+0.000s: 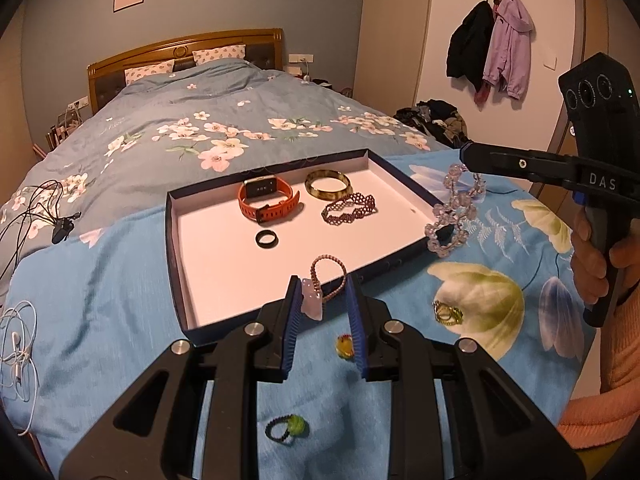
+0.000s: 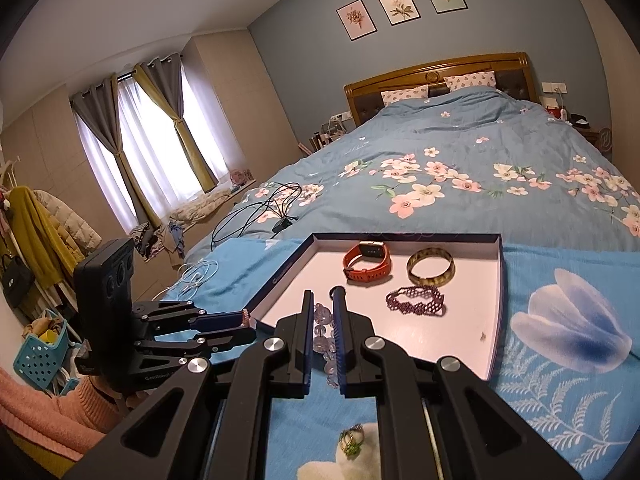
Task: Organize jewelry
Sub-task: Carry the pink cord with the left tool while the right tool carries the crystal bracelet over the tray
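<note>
A shallow dark-rimmed tray with a white floor lies on the blue cloth. In it are an orange smartwatch, an amber bangle, a purple beaded bracelet and a black ring. My left gripper is open around a pink stone on a cord loop that hangs over the tray's near edge. My right gripper is shut on a clear crystal bead bracelet, held above the tray's right edge.
On the cloth near me lie a gold-green ring, a yellow ring and a green-stone ring. Black cables and white earphones lie to the left. Behind the tray is the floral duvet.
</note>
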`<control>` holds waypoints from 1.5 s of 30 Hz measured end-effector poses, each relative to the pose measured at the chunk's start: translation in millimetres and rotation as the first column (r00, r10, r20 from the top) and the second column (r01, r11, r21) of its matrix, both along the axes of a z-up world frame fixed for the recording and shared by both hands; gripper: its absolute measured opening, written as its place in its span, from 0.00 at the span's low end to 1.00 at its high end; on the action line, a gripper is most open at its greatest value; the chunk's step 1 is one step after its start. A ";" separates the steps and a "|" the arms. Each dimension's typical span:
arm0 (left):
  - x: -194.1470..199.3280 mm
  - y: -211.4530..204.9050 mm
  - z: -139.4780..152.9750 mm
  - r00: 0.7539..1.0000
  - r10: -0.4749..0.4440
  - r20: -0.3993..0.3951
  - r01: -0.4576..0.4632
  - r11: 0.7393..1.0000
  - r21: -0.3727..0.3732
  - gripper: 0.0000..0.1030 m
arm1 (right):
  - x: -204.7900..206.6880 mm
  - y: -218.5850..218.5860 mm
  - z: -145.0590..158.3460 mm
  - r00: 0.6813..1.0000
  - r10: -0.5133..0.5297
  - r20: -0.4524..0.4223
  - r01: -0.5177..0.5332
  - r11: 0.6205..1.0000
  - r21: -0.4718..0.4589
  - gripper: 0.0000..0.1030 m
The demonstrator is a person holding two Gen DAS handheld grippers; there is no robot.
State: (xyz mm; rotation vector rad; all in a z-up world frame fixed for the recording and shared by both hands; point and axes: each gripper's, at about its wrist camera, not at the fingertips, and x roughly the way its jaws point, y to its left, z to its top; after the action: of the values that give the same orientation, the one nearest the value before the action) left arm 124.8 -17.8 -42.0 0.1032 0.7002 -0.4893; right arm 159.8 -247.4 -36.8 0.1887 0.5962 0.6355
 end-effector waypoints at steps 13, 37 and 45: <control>21.4 -3.6 3.5 1.000 0.012 0.014 -0.012 1.000 0.012 0.22 | 29.7 3.9 0.3 1.000 -0.019 -0.001 0.019 1.000 -0.020 0.08; 72.8 -16.0 -12.4 0.999 0.024 -0.036 -0.022 0.999 0.046 0.22 | 81.4 17.0 -18.1 0.997 -0.045 -0.060 0.043 0.998 -0.043 0.08; 91.2 -19.0 -28.6 0.996 0.037 -0.081 -0.032 0.998 0.060 0.22 | 94.0 22.0 -24.5 0.996 -0.047 -0.081 0.043 0.998 -0.045 0.08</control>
State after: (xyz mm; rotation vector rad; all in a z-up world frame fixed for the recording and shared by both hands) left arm 216.0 -36.8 -70.6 0.1266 0.7956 -0.4421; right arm 253.8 -225.4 -61.3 0.1881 0.6825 0.5727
